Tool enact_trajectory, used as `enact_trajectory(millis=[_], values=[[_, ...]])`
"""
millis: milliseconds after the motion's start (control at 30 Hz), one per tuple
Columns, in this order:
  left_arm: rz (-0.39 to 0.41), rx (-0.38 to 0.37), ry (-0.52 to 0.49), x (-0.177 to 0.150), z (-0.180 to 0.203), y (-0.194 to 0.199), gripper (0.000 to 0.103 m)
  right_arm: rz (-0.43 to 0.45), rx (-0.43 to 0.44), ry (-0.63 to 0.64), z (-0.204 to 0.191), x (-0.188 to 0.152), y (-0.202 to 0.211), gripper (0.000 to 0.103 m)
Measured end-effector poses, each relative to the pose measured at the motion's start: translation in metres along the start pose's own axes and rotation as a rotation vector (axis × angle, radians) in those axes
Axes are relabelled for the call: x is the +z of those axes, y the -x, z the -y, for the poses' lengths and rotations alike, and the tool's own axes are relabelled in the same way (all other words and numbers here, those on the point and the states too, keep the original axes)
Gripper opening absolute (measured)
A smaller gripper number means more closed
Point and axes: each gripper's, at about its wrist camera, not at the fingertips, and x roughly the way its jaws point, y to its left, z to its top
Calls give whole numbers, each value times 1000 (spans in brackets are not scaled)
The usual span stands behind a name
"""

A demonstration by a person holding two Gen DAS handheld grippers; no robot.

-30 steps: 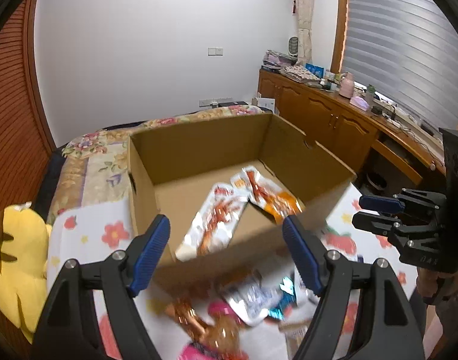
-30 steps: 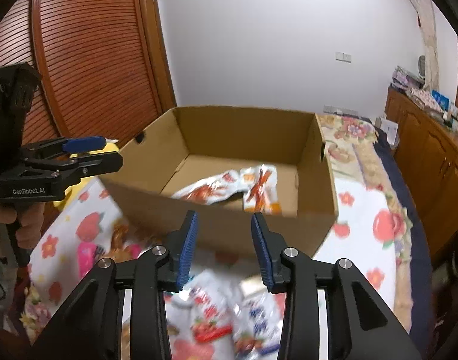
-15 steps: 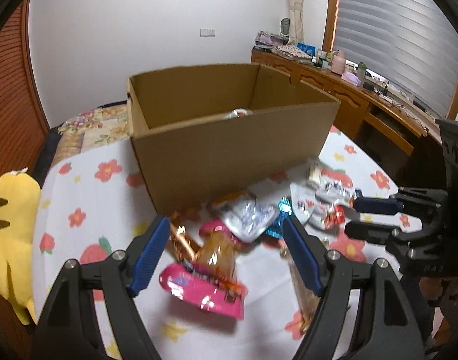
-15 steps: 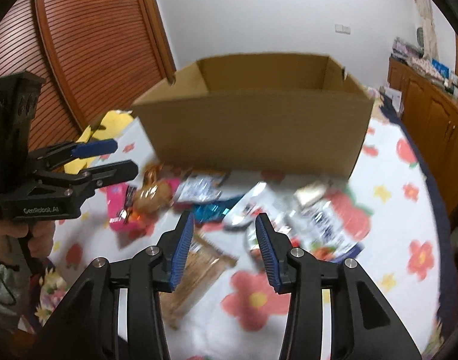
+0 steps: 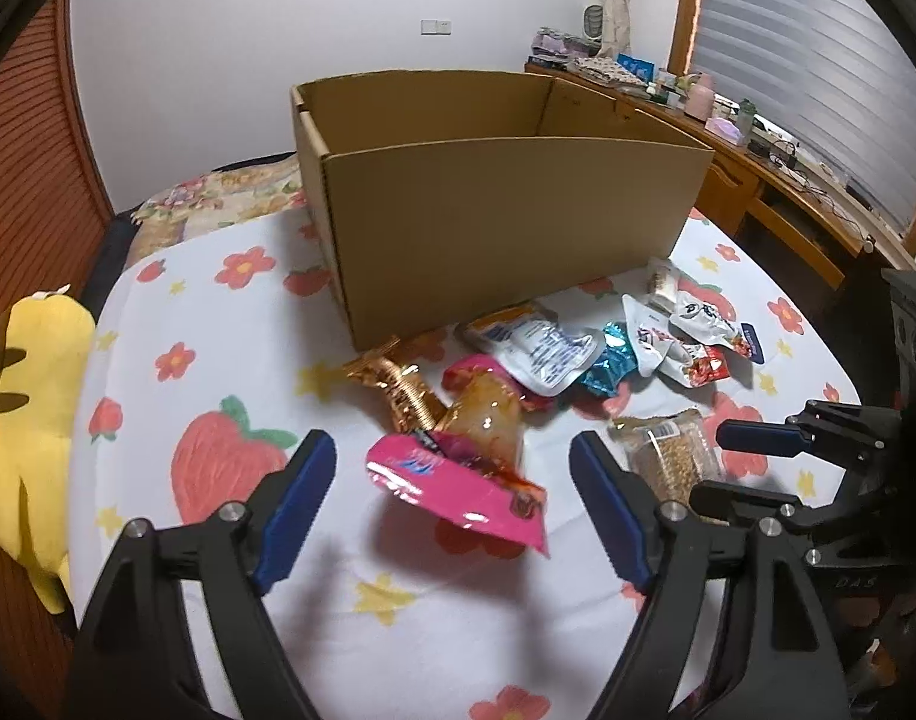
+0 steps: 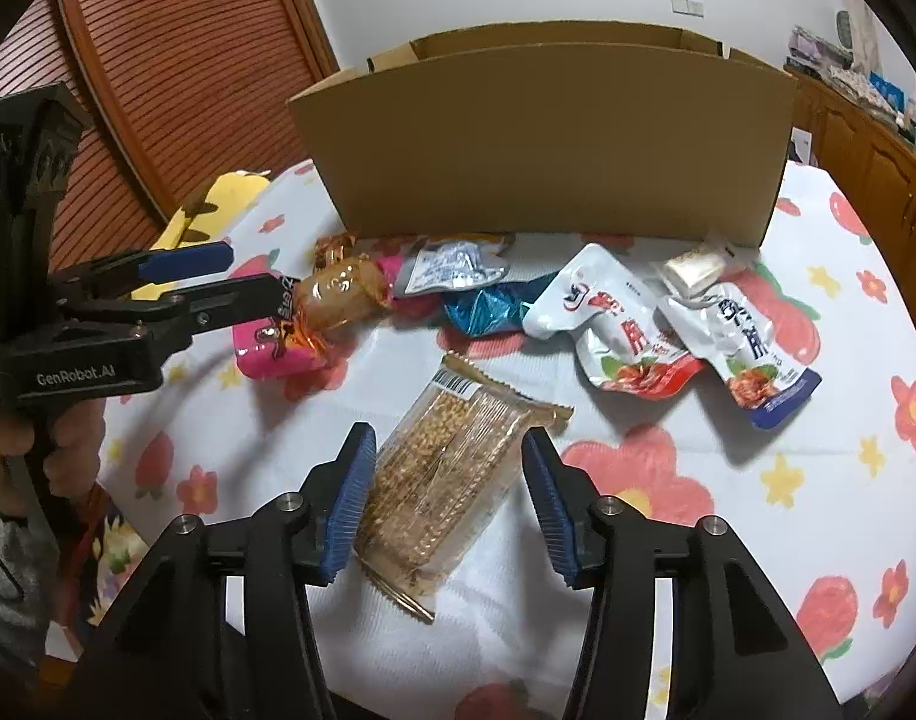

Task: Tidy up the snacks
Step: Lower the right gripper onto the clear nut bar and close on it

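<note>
A cardboard box stands on the flowered cloth. Several snack packets lie in front of it. My left gripper is open, its jaws either side of a pink-and-amber packet, just short of it. My right gripper is open, its jaws straddling a clear packet of brown grain bars. White and red pouches, a silver pouch, a blue foil wrapper and a gold wrapper lie between the grippers and the box.
A yellow plush toy lies at the left edge of the cloth. A wooden desk with clutter runs along the right wall under the blinds. A brown slatted door stands on the left.
Both grippers have dropped from above the box to low over the packets in front of it. The right gripper's jaws have opened wider and now straddle the grain bar packet.
</note>
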Motion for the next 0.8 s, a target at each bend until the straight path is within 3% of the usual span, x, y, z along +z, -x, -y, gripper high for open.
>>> enact_trajectory(millis=[167, 800], values=[[1, 10, -6, -2, -3, 5, 91, -19, -5, -14, -1, -2, -7, 58], [46, 36, -78, 8, 0, 28, 92, -44, -77, 67, -16, 4, -31, 61]])
